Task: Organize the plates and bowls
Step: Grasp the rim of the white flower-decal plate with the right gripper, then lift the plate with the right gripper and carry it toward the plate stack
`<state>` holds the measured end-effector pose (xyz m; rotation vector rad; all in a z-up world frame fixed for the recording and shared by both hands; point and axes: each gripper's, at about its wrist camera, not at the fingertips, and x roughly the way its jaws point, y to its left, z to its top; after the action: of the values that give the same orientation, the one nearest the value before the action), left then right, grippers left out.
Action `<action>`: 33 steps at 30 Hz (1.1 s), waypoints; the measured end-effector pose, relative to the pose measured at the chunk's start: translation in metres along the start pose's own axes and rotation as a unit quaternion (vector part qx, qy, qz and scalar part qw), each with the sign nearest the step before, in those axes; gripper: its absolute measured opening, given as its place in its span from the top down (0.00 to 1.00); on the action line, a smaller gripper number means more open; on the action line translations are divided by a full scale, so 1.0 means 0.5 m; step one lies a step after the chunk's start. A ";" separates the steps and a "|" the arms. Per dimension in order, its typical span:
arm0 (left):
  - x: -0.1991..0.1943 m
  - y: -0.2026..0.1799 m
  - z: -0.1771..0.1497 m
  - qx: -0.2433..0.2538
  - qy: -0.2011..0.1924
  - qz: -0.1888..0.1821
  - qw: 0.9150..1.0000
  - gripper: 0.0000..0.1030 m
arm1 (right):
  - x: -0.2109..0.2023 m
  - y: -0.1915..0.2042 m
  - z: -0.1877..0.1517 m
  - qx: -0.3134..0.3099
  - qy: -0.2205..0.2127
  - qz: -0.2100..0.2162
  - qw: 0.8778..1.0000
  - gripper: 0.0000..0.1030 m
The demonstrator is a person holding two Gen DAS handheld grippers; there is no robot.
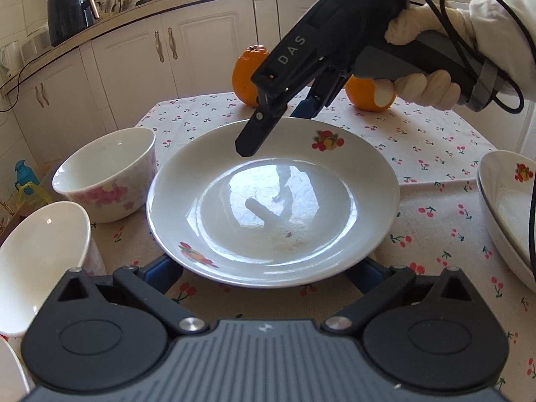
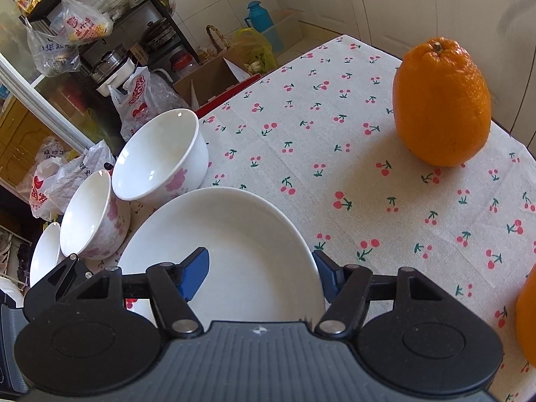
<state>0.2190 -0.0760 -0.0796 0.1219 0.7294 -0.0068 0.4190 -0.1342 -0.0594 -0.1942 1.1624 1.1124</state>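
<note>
Spread wide, the left gripper (image 1: pixel 268 268) straddles the plate's (image 1: pixel 351 154) near rim on the worktop (image 1: pixel 435 140). Only the left wrist view shows fruit decals and stacked plates (image 1: pixel 502 207) at right. Opposite, the right gripper (image 2: pixel 259 273) gapes across the far rim, beside two flowered bowls (image 2: pixel 160 160).

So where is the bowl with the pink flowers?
In the left wrist view, the flowered bowl stands upright on the cherry tablecloth, just left of the big plate, near the table's left edge.
</note>
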 end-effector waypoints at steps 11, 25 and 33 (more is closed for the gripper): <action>-0.032 -0.018 -0.008 0.032 -0.009 -0.021 0.999 0.01 | -0.035 0.013 -0.048 0.014 -0.014 -0.010 1.000 0.30; -0.091 -0.037 0.007 0.051 -0.023 -0.055 0.997 0.01 | -0.128 0.049 -0.103 0.028 -0.047 -0.029 0.998 0.30; -0.123 -0.058 0.014 0.070 -0.029 -0.074 0.994 0.01 | -0.178 0.065 -0.147 0.040 -0.066 -0.043 0.996 0.30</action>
<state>0.1764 -0.1077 -0.0363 0.1999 0.6791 -0.2022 0.3508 -0.2178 -0.0079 -0.1072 1.0683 0.9865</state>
